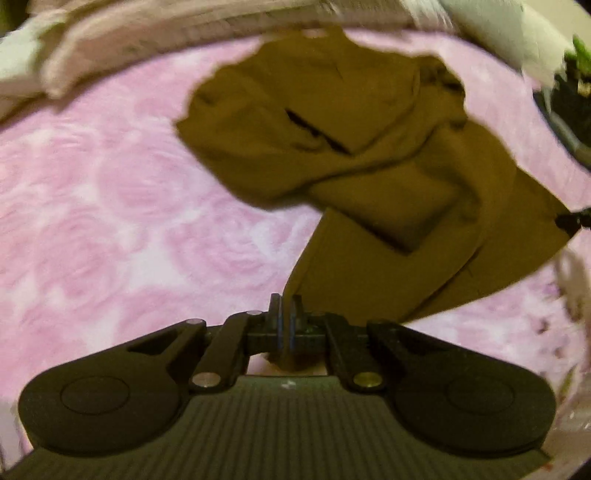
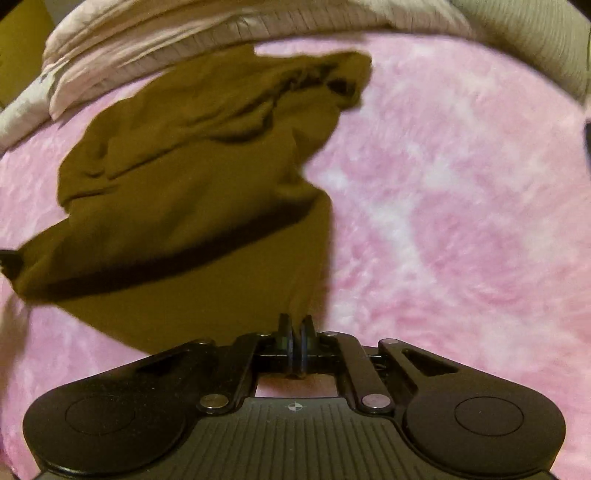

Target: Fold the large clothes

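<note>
An olive-brown garment (image 1: 332, 122) lies crumpled on a pink bed cover, its far part bunched and its near part drawn out flat. In the left wrist view my left gripper (image 1: 286, 308) is shut on a near corner of it, with cloth showing between and below the fingers. In the right wrist view the same garment (image 2: 192, 177) spreads to the left, and my right gripper (image 2: 295, 326) is shut on its other near corner. Each gripper's tip shows at the other view's edge, pinching the cloth: the right gripper (image 1: 574, 220) and the left gripper (image 2: 8, 263).
The pink rose-patterned plush cover (image 1: 110, 206) fills the bed (image 2: 461, 192). Pale beige bedding (image 1: 122, 33) is heaped along the far edge (image 2: 155, 44). A dark object with something green on it (image 1: 572, 99) stands at the far right.
</note>
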